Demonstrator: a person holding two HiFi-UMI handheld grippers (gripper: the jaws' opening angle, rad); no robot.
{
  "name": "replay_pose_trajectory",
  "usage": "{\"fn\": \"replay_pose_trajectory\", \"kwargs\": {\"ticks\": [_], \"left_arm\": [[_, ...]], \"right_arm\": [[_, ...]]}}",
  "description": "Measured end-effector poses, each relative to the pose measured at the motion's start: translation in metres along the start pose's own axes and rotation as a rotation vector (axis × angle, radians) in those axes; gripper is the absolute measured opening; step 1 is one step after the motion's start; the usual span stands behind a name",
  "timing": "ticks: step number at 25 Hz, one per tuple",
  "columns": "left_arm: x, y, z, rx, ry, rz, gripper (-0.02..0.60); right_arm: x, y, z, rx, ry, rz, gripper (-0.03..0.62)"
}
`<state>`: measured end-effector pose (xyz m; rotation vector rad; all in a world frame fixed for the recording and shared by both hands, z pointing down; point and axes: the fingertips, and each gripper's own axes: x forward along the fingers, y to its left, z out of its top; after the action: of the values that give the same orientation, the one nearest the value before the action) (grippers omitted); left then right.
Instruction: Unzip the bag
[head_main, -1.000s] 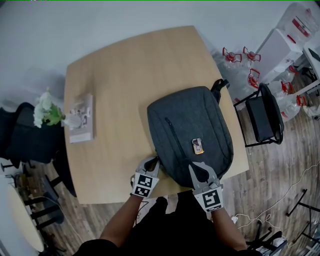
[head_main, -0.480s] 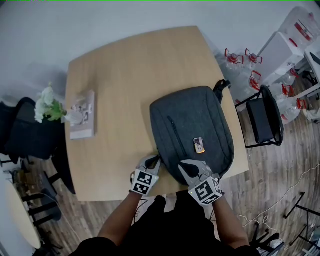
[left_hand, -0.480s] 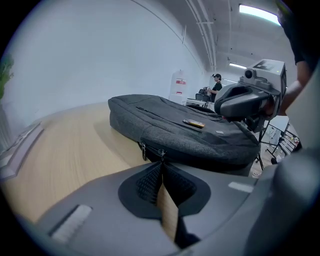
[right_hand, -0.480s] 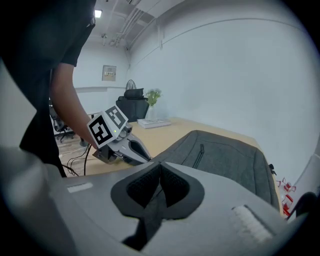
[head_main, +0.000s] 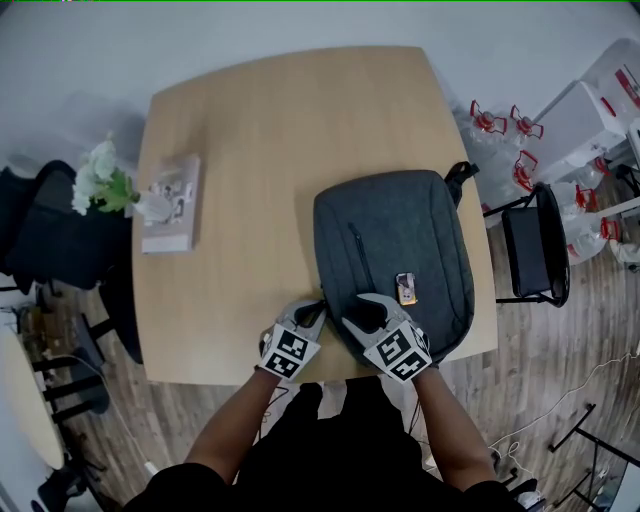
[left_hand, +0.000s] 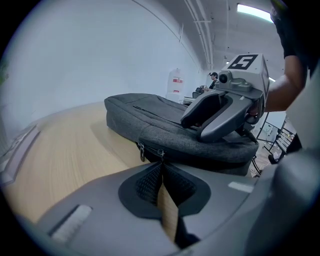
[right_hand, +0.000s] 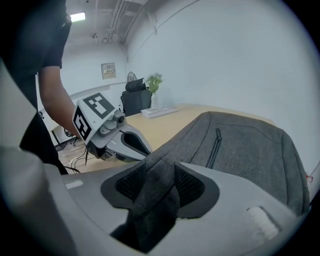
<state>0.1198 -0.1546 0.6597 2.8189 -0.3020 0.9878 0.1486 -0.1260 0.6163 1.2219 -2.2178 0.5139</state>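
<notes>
Light wood desk (head_main: 260, 130) with rounded corners, on a plank floor (head_main: 560, 380). White wall (left_hand: 100, 60) behind it.

- Grey bag (head_main: 400, 235) lies flat on the desk's 4 o'clock part, close to the near edge, handle pointing to 1 o'clock. Small label (head_main: 405, 288) on its front.
- White book (head_main: 170, 205) at the desk's 9 o'clock edge, with white flowers (head_main: 100, 185) beside it.
- Black chair (head_main: 535, 245) off the desk at 3 o'clock, and water jugs (head_main: 500, 125) with red handles at 2 o'clock.

Both forearms come in from 6 o'clock, with the claws side by side at the bag's near end.

- Left claw (head_main: 308, 312) is low at the bag's 7 o'clock corner. Its pads are pinched together at the tips on a zipper pull (left_hand: 161, 153).
- Right claw (head_main: 362, 312) sits on the bag's 6 o'clock edge, angled toward 11 o'clock. Its jaws are opening, with a fold of bag fabric (right_hand: 157, 192) between the pads.
</notes>
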Motion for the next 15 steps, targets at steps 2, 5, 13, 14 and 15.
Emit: {"fn": "replay_pose_trajectory", "kwargs": {"ticks": [2,5,13,14,15], "left_arm": [[0.0,-0.001,0.0,0.004,0.001,-0.007,0.026],[0.0,-0.003,0.0,0.0,0.005,-0.027,0.026],[-0.01,-0.02,-0.008,0.017,0.043,-0.02,0.026],[-0.01,-0.022,-0.009,0.02,0.049,-0.017,0.026],[-0.011,-0.024,-0.01,0.021,0.053,-0.014,0.026]], "right_arm": [[0.005,-0.001,-0.002,0.0,0.024,0.017,0.183],[0.008,-0.003,-0.005,0.001,0.04,0.025,0.181],[0.023,-0.022,-0.002,0.032,0.008,-0.075,0.048],[0.026,-0.025,0.0,0.041,0.001,-0.081,0.048],[0.028,-0.027,0.001,0.046,-0.003,-0.082,0.048]]}}
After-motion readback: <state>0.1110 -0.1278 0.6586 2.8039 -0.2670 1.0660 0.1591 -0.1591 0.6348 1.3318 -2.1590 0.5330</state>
